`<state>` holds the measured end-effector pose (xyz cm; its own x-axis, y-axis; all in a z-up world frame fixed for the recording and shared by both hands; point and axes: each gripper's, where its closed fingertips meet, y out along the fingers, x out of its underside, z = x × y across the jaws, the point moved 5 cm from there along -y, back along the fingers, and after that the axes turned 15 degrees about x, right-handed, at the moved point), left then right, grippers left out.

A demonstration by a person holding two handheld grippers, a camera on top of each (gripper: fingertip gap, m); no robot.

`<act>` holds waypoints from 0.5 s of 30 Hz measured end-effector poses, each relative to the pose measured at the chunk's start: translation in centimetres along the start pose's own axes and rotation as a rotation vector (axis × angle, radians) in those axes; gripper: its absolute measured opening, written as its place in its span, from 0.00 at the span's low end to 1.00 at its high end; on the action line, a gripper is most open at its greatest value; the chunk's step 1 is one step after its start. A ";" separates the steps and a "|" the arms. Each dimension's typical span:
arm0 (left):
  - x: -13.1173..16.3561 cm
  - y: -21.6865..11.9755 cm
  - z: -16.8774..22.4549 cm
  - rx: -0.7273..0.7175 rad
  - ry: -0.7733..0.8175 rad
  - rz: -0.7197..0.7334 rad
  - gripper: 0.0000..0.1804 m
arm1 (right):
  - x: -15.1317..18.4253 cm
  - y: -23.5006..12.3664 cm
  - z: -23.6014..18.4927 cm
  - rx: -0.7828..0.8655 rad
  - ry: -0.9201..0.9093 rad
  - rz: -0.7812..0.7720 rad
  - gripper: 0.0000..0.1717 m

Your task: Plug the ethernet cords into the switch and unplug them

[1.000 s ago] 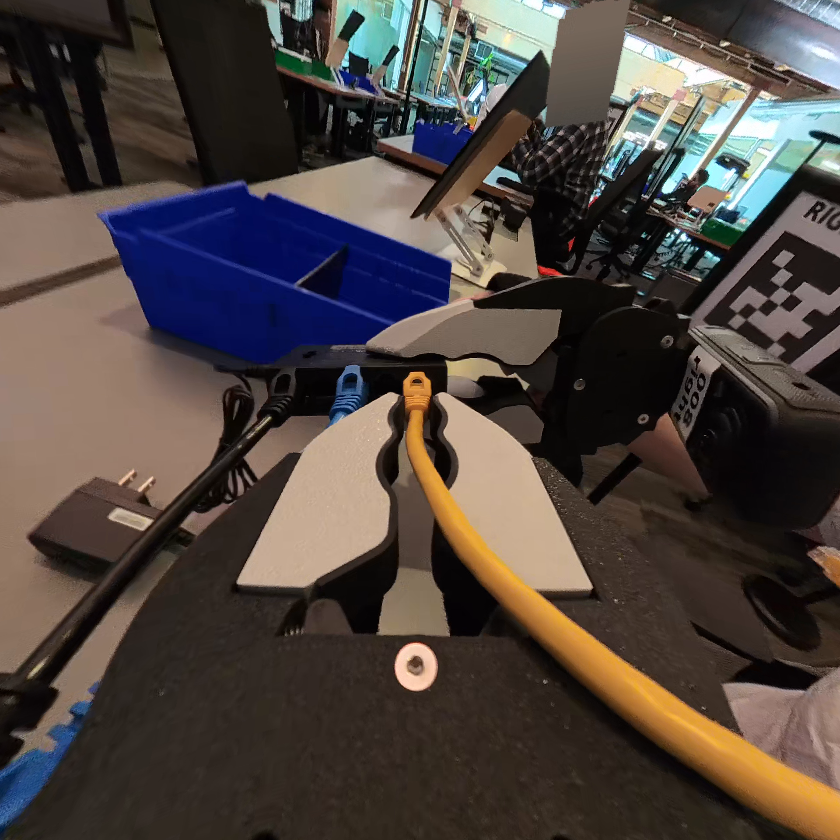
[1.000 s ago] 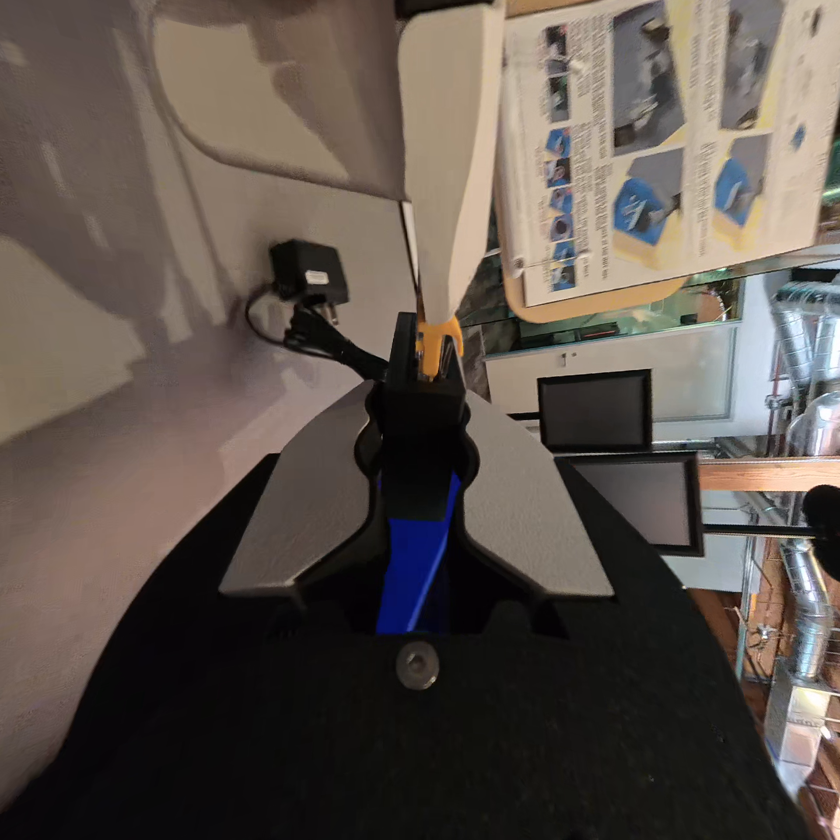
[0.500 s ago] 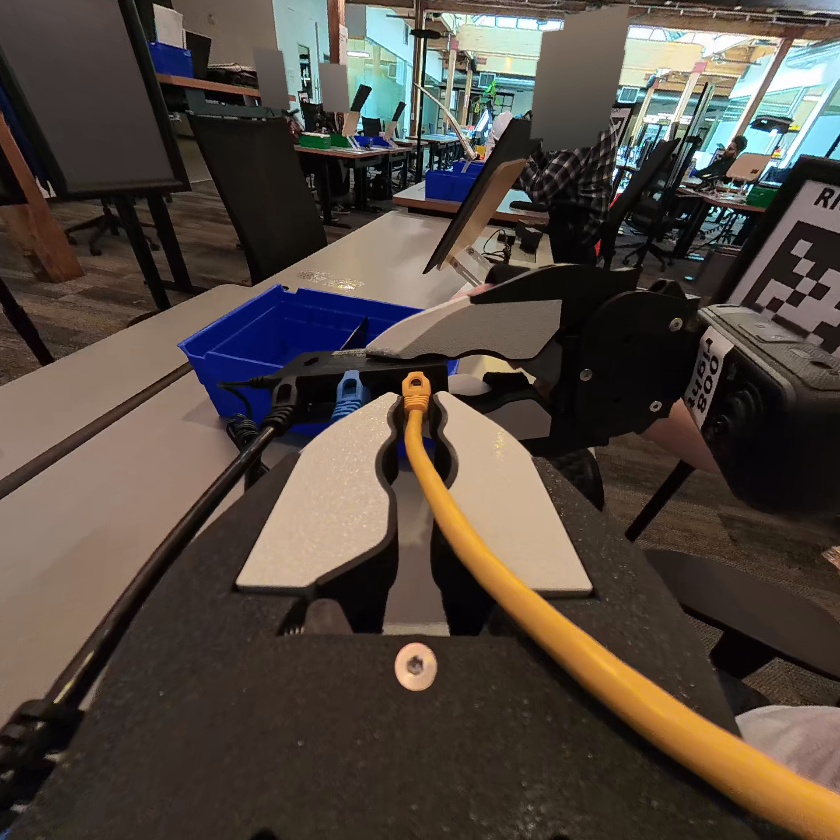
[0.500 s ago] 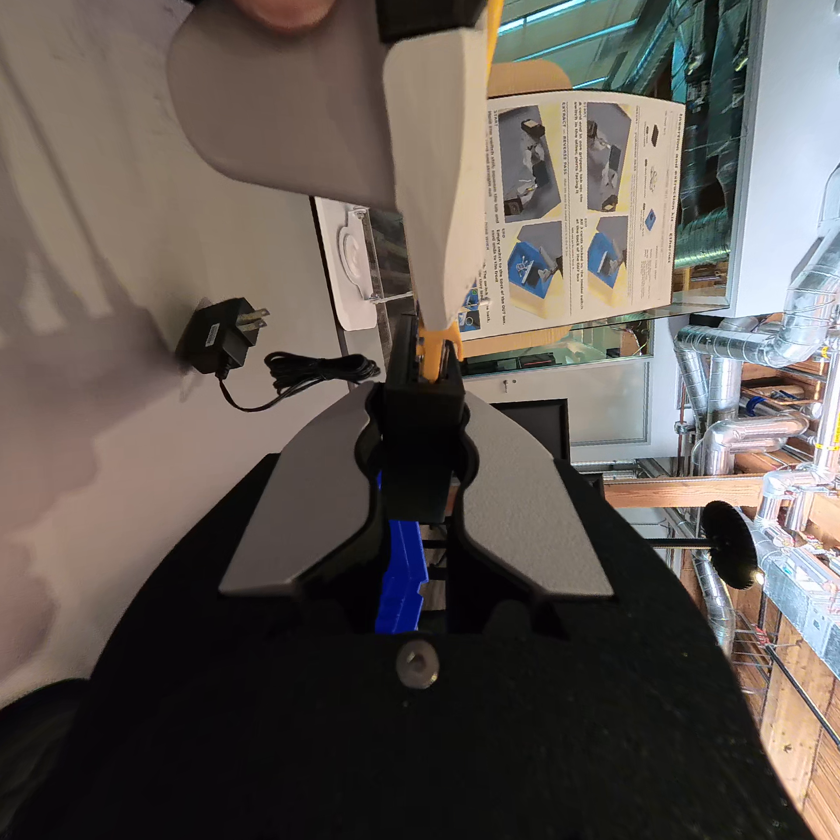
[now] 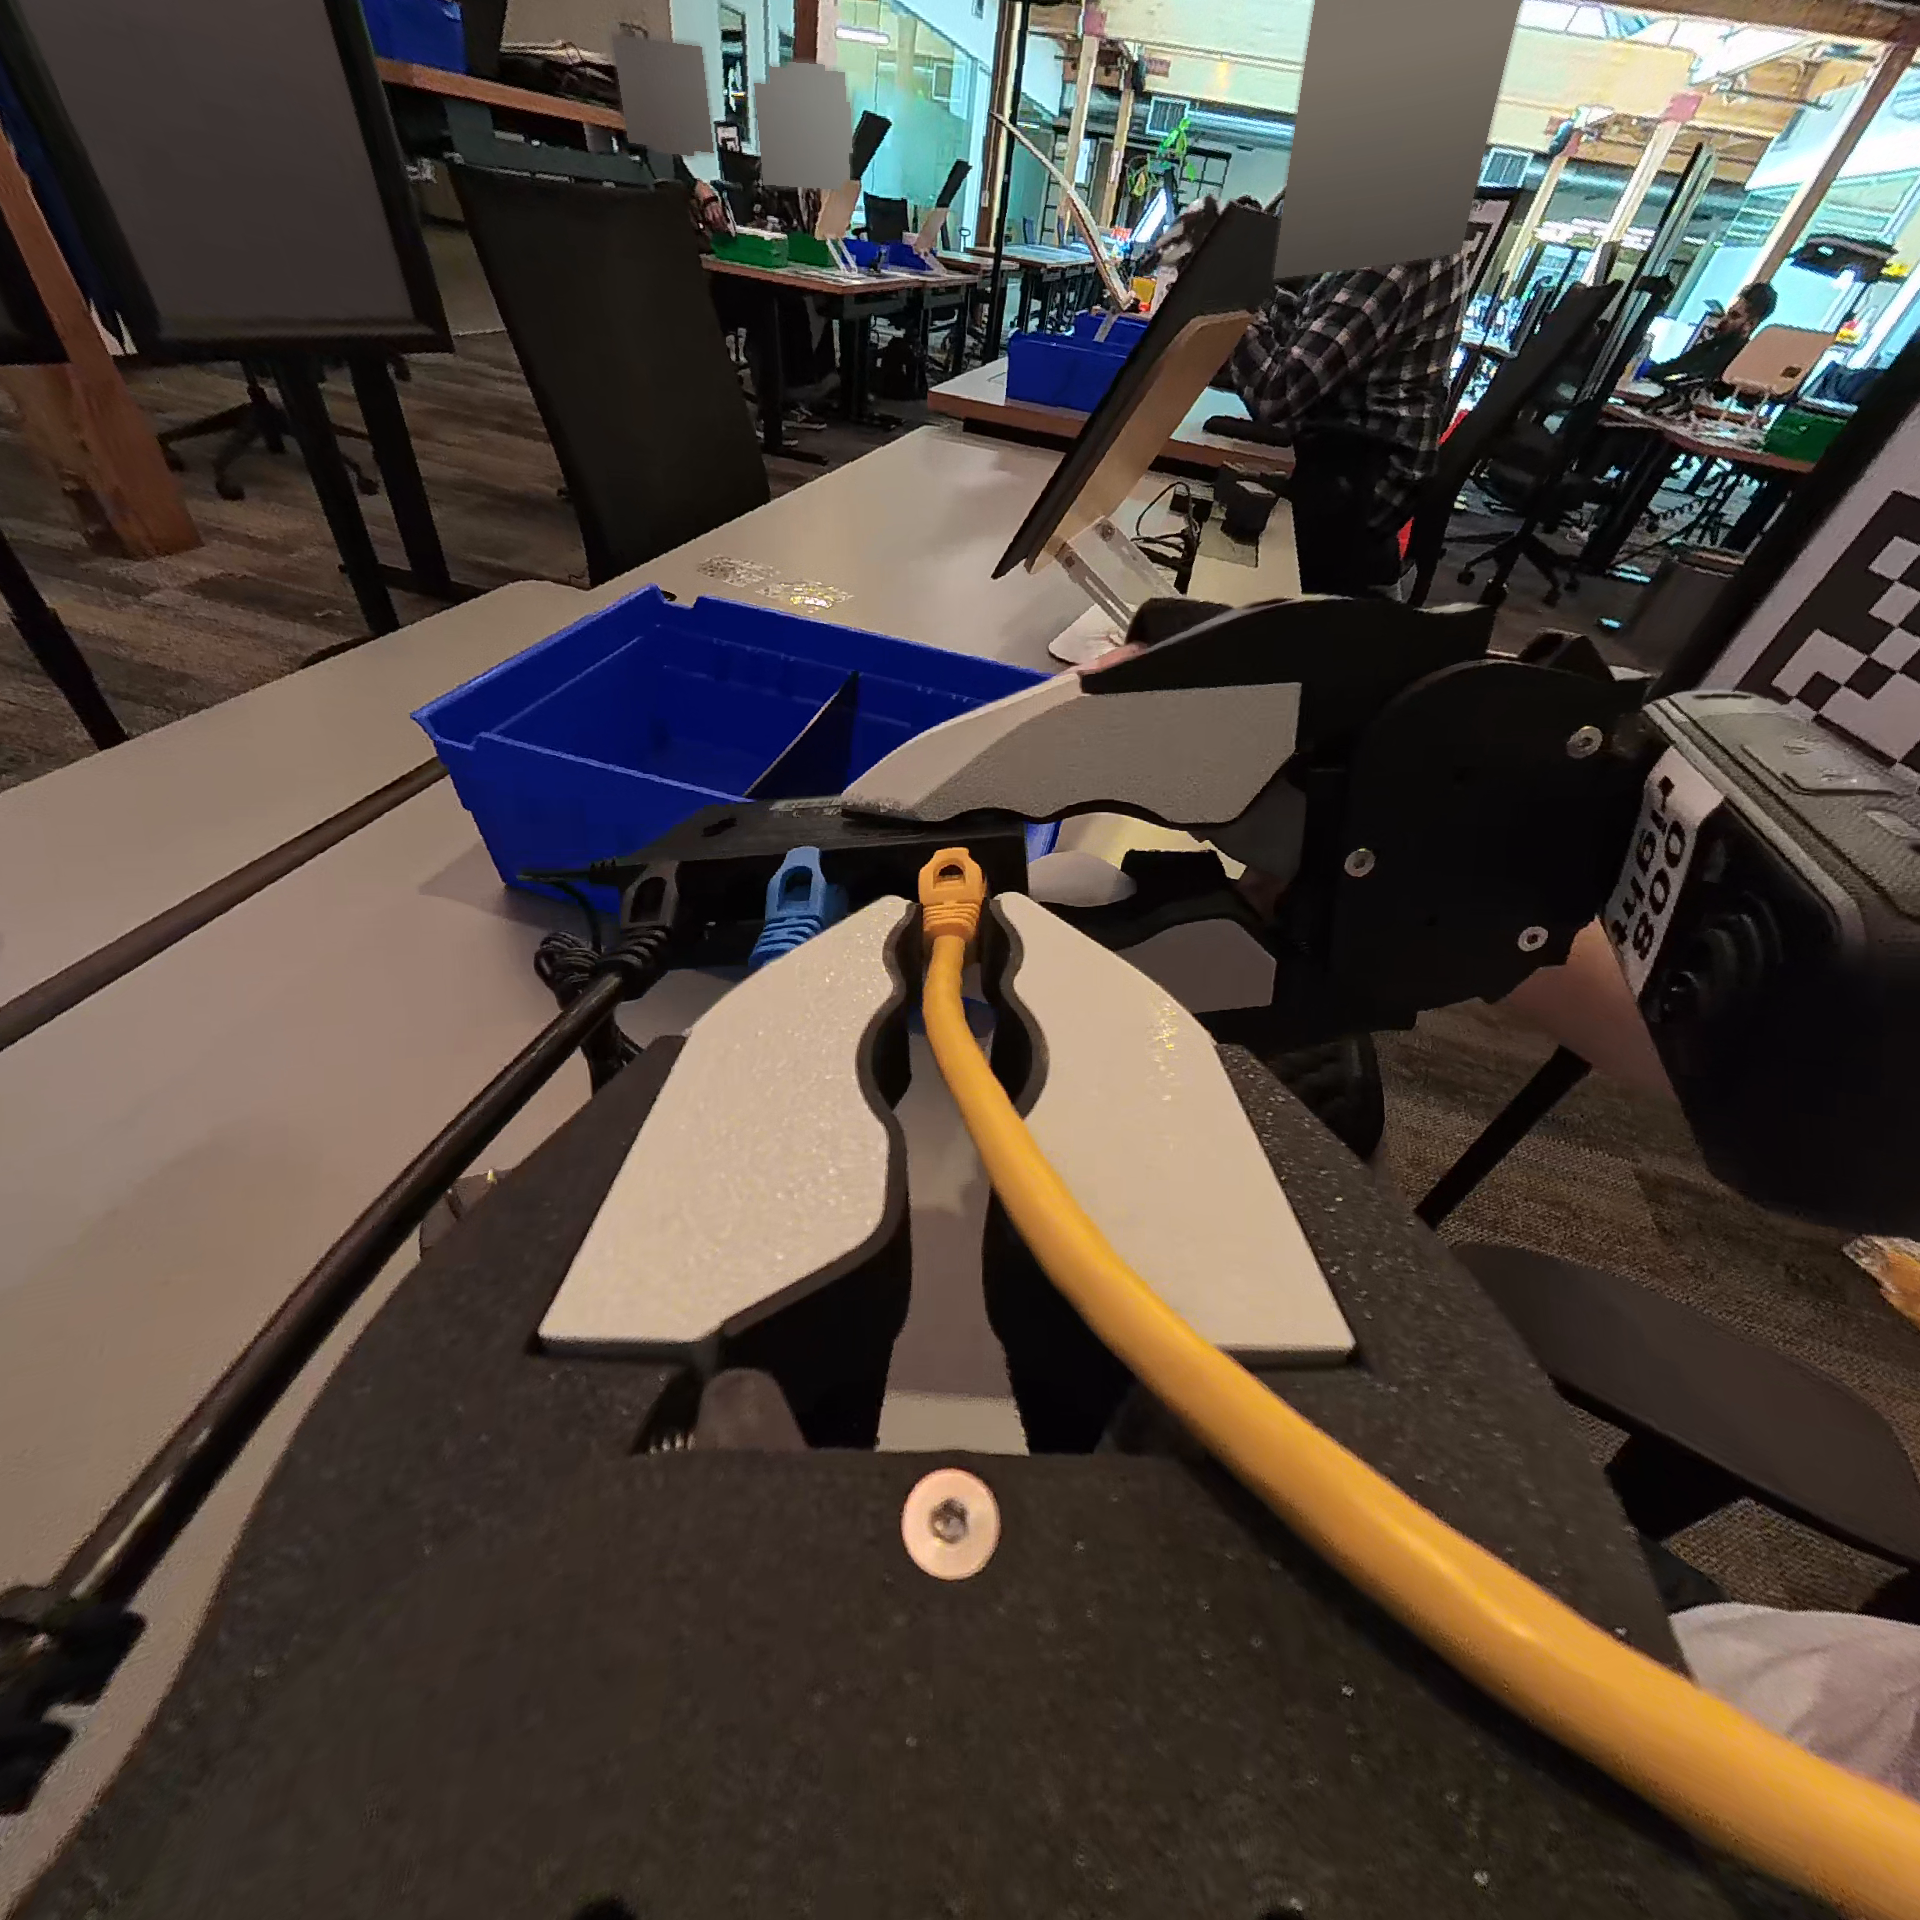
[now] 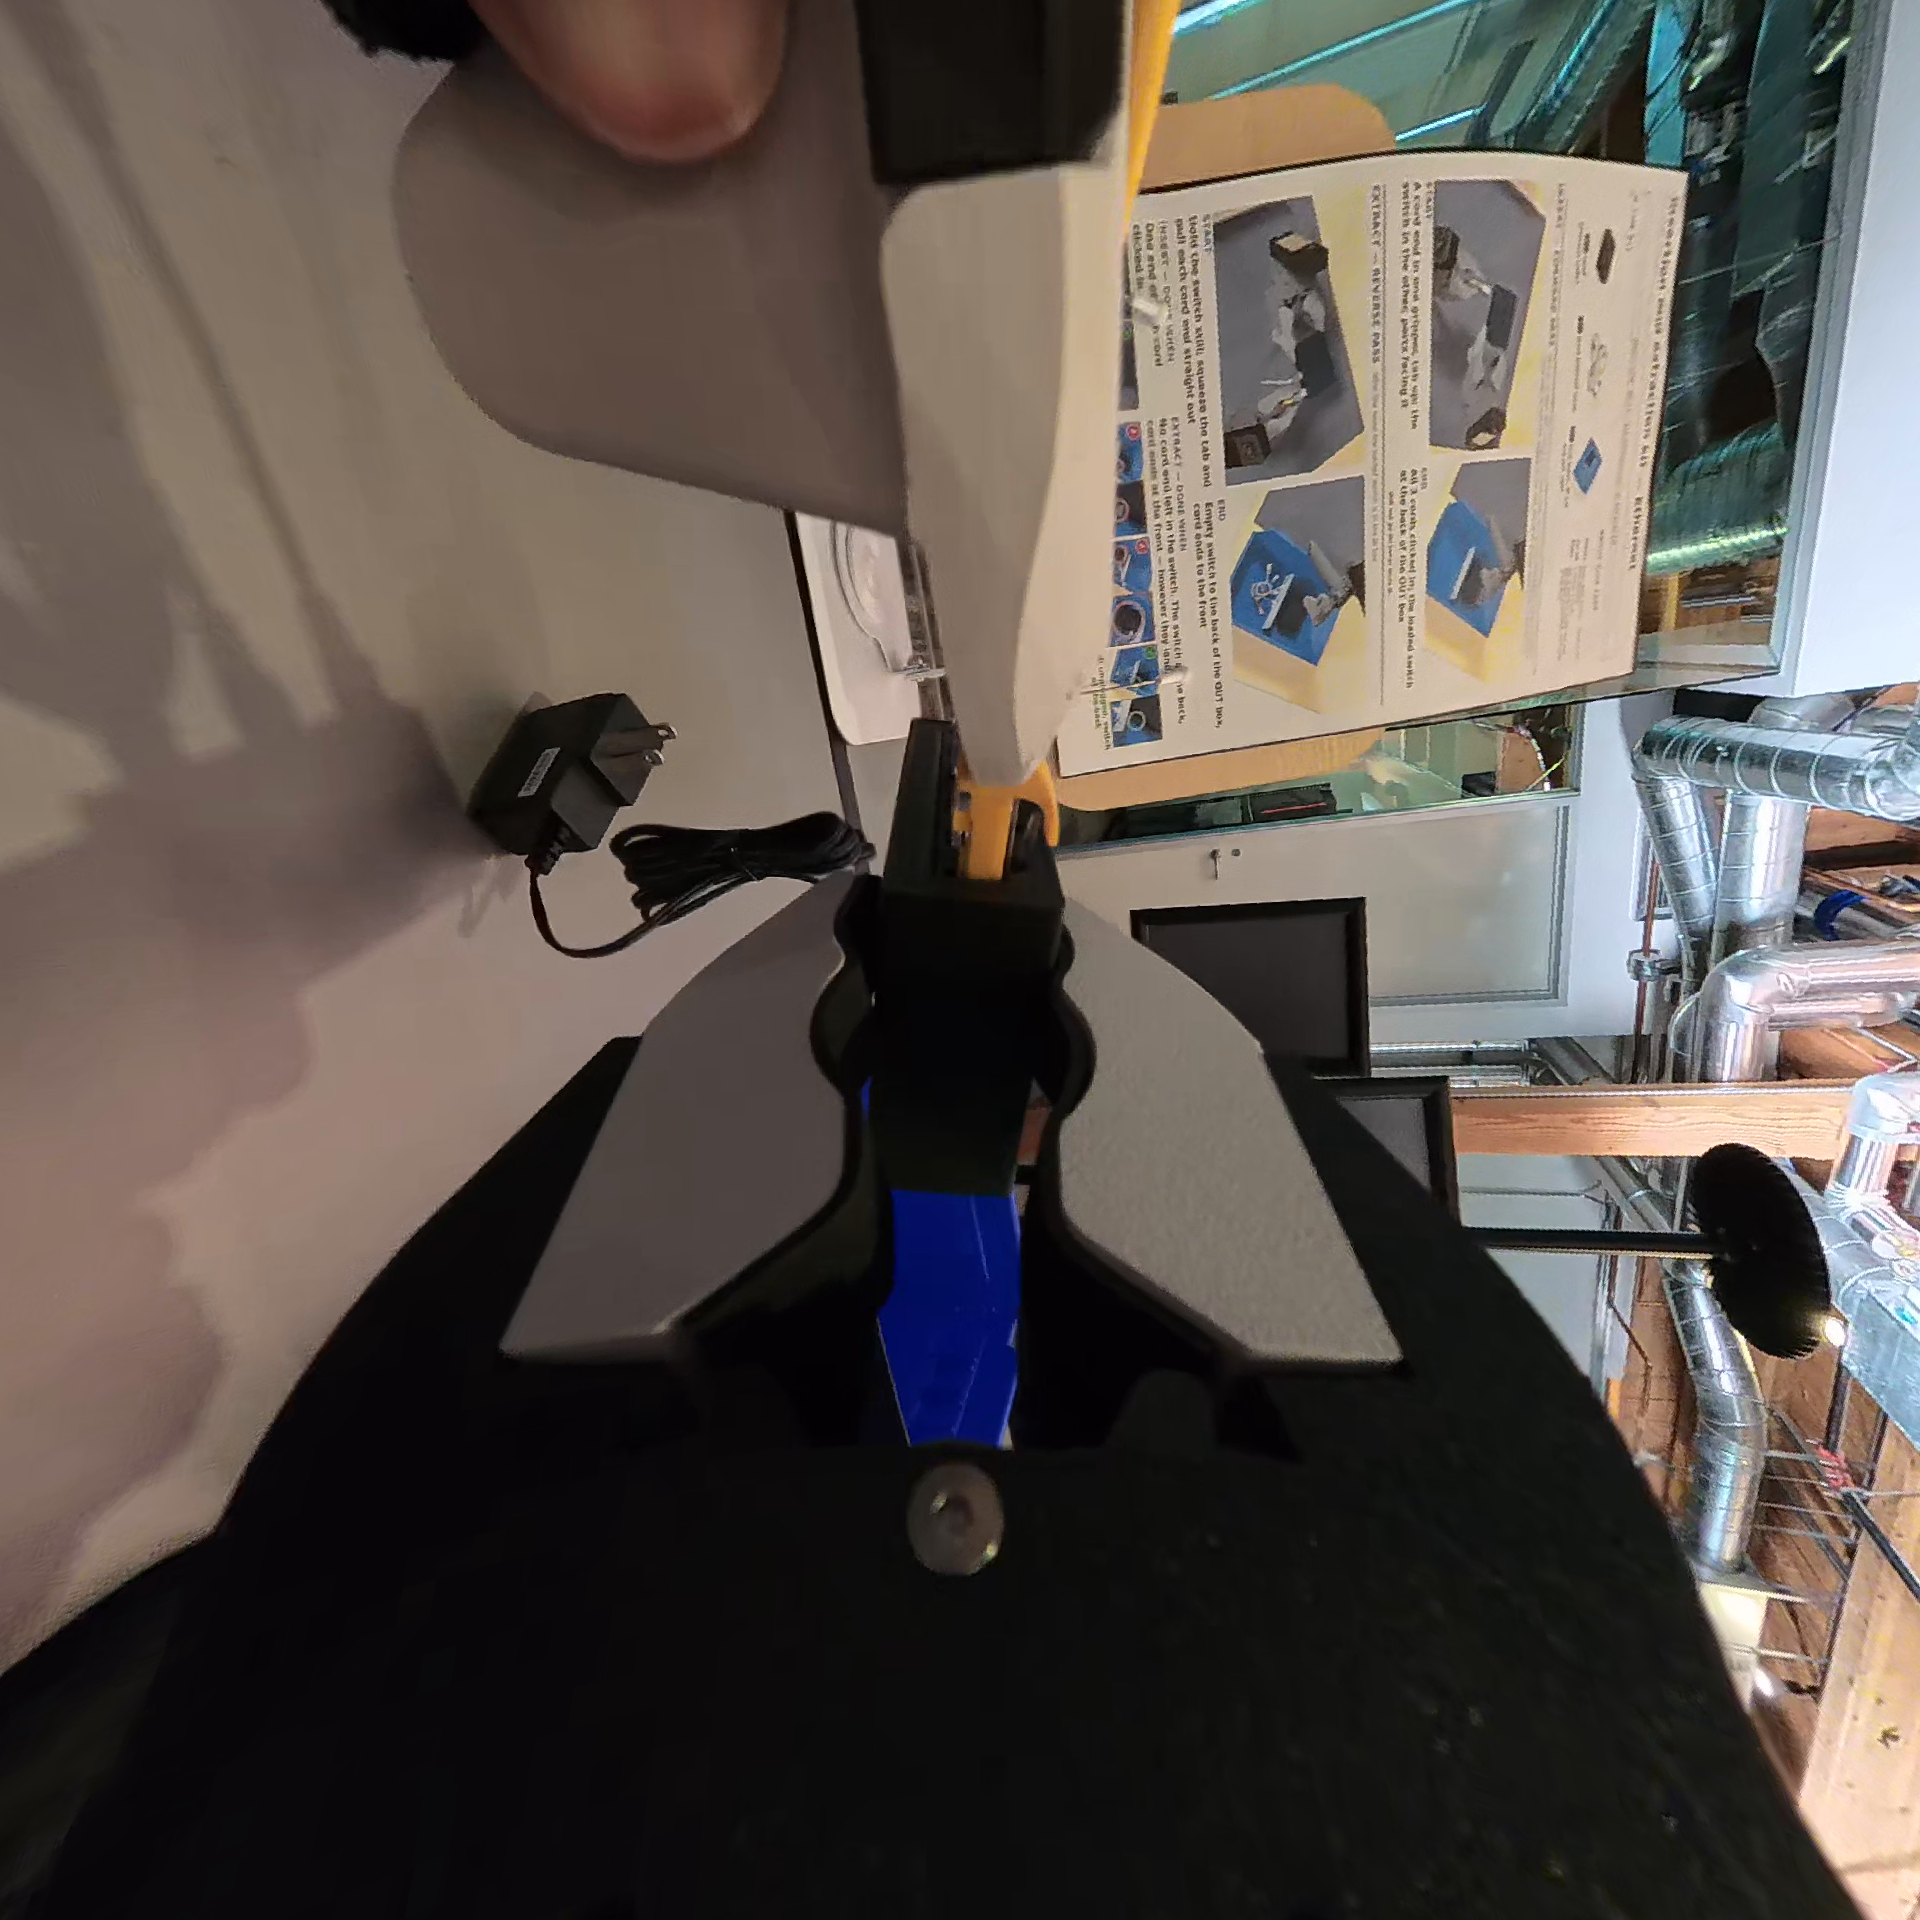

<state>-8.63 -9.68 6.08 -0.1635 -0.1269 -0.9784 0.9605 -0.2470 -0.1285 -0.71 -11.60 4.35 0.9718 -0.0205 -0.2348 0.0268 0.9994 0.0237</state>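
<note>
My left gripper [image 5: 948,920] still pinches the yellow cord [image 5: 1091,1195] plugged into the switch [image 5: 831,831], which my right gripper [image 6: 966,935] clamps; the blue bin [image 5: 623,727] now sits farther off at eleven o'clock.

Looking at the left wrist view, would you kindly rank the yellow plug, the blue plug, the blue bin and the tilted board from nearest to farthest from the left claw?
1. Yellow plug: between the left claw's fingertips.
2. Blue plug: just left, in the black switch.
3. Blue bin: behind the switch, to the left.
4. Tilted board: far back, to the right.
</note>
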 end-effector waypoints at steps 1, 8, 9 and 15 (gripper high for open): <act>0.1 0.0 0.0 -0.001 -0.003 0.001 0.06 | 0.0 0.0 -0.1 0.002 -0.003 -0.002 0.15; 0.1 0.0 -0.3 -0.022 0.001 0.006 0.06 | 0.0 0.4 -0.2 -0.005 0.008 -0.028 0.15; 0.1 0.0 -0.5 -0.031 0.002 0.012 0.06 | 0.0 0.5 -0.2 -0.004 0.011 -0.031 0.15; 0.6 -1.0 -1.2 -0.100 -0.021 0.030 0.07 | -0.2 1.8 -1.1 -0.050 0.074 -0.026 0.16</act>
<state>-9.45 -8.37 5.45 -0.1376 -0.1534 -0.9785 0.9825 -0.1461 -0.1153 -1.12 -9.76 3.35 0.9509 -0.0461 -0.3062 0.0383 0.9988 -0.0312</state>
